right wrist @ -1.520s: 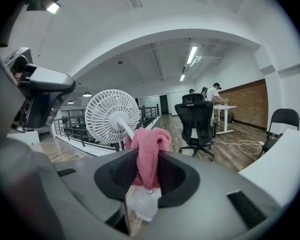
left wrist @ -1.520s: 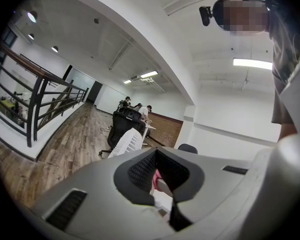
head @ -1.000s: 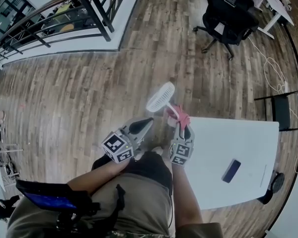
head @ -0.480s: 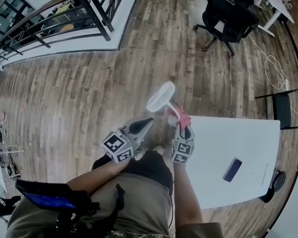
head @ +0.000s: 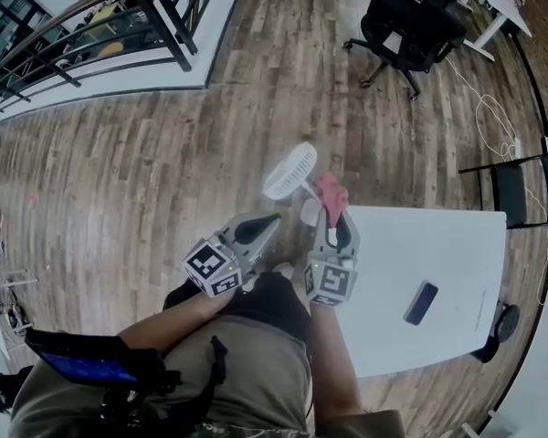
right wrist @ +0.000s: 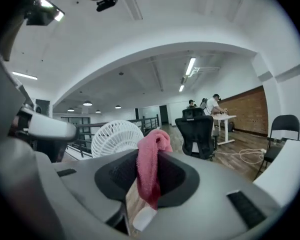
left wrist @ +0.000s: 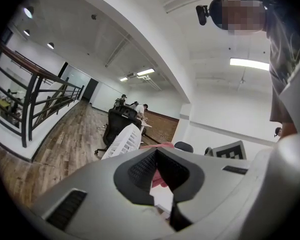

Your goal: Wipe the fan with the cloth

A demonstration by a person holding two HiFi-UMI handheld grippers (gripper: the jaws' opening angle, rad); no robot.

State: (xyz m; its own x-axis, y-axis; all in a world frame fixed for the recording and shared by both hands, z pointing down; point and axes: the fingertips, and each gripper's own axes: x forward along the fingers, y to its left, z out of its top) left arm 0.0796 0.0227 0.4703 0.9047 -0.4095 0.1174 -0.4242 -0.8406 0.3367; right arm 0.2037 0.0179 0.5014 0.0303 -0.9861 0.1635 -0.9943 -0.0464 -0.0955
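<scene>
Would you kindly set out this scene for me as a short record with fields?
Fan: white fan, at the corner of the white table
Cloth: pink cloth, just right of the fan's head
Right gripper: right gripper, shut on the cloth
Left gripper: left gripper, shut, nothing held
Also on table: dark flat object
</scene>
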